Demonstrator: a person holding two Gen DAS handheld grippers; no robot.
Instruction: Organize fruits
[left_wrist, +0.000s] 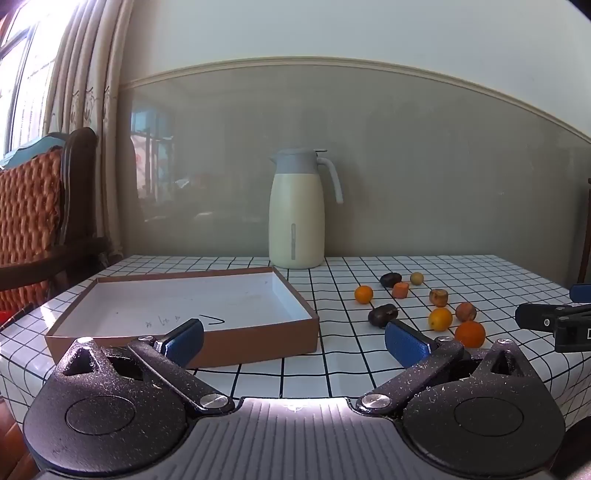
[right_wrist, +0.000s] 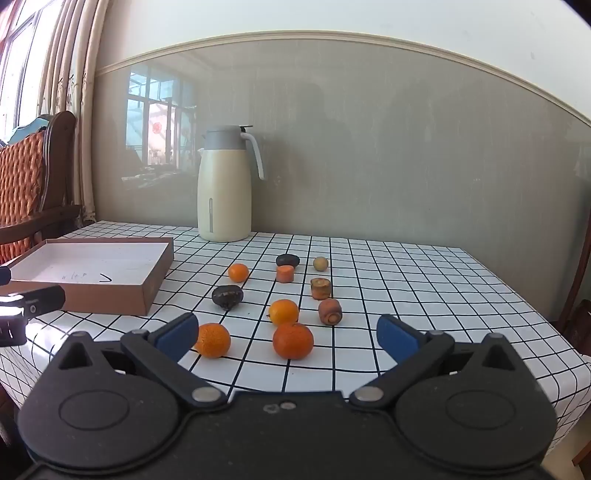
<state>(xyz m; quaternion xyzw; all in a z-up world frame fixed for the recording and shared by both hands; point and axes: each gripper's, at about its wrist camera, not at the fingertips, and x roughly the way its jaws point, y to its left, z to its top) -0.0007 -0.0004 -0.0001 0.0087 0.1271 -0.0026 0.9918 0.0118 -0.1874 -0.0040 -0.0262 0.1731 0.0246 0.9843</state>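
Gaping wide, both fingers (left_wrist: 406, 341) (right_wrist: 173, 338) empty

Scattered oranges (right_wrist: 293, 340) lie right of the shallow cardboard box (right_wrist: 151, 280).

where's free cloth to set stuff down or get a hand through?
Free: the box interior; the table right of the carrot pieces out to the edge; the strip between box and dark fruit. Crowded: the fruit cluster around the oranges, directly ahead of the right gripper.
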